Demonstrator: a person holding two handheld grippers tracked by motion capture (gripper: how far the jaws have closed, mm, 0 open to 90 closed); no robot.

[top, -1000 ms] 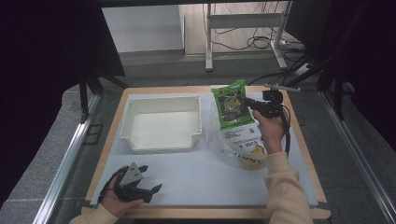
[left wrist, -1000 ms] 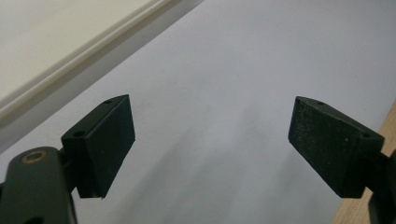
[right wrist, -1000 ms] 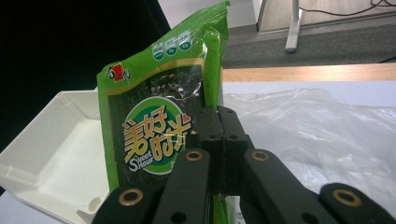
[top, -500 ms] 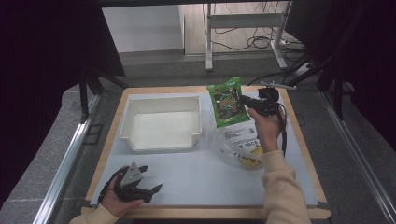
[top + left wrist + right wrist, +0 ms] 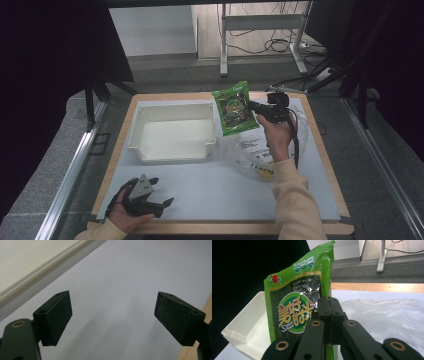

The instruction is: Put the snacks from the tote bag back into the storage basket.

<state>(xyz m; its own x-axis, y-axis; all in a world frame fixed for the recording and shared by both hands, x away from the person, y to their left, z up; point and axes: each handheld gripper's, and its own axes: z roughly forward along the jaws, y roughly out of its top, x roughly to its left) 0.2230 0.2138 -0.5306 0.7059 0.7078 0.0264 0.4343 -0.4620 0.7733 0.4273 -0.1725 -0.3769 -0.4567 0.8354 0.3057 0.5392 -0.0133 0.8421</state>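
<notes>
A green snack packet [image 5: 234,108] [image 5: 297,307] hangs in the air at the right edge of the white bin [image 5: 172,131], held upright by its edge. My right gripper [image 5: 257,107] [image 5: 329,308] is shut on that packet, its jaws pinched together on the foil. The white bin [image 5: 247,327] lies below and to the left of the packet. My left gripper [image 5: 157,192] [image 5: 112,317] rests low over the grey mat near the front left, jaws wide open with nothing between them.
A clear plastic bag [image 5: 257,150] [image 5: 387,315] with printed items inside lies on the grey mat [image 5: 210,190] right of the bin. The wooden table edge [image 5: 225,227] runs along the front. A desk frame and cables stand beyond the table.
My right gripper has carried the green packet to the left, from over the plastic bag toward the bin's right edge. The left gripper has stayed where it was.
</notes>
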